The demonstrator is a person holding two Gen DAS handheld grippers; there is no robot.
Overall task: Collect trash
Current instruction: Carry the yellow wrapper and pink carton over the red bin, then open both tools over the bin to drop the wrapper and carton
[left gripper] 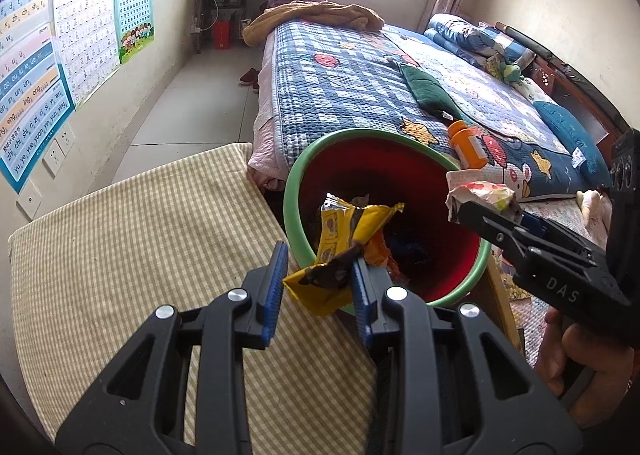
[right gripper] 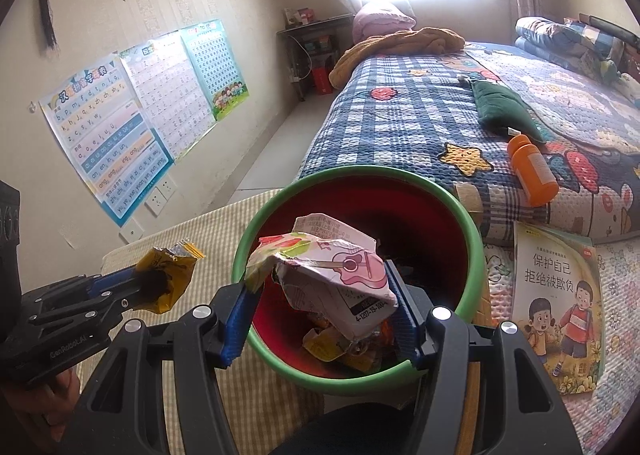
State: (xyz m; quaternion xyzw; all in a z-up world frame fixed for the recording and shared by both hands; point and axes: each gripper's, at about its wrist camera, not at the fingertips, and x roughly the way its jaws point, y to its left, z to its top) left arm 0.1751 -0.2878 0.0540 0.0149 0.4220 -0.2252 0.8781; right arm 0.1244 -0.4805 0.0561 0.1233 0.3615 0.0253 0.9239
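A red bin with a green rim point(left gripper: 308, 159) point(right gripper: 468, 215) stands between the checked cushion and the bed, with several wrappers inside. My left gripper point(left gripper: 316, 287) point(right gripper: 148, 283) sits over the bin's near-left rim. Its jaws stand apart, with a yellow snack wrapper point(left gripper: 340, 231) point(right gripper: 168, 275) between them, touching the right pad. My right gripper point(right gripper: 320, 315) point(left gripper: 486, 207) is over the bin and holds a crumpled pink-and-white paper carton point(right gripper: 336, 275) point(left gripper: 480, 191) between its pads.
An orange bottle point(right gripper: 532, 171) point(left gripper: 468, 143) and a green cloth pouch point(right gripper: 504, 111) lie on the quilted bed point(left gripper: 344, 87). A children's book point(right gripper: 556, 307) lies right of the bin. The checked cushion point(left gripper: 140, 239) is at left. Posters point(right gripper: 132, 115) hang on the left wall.
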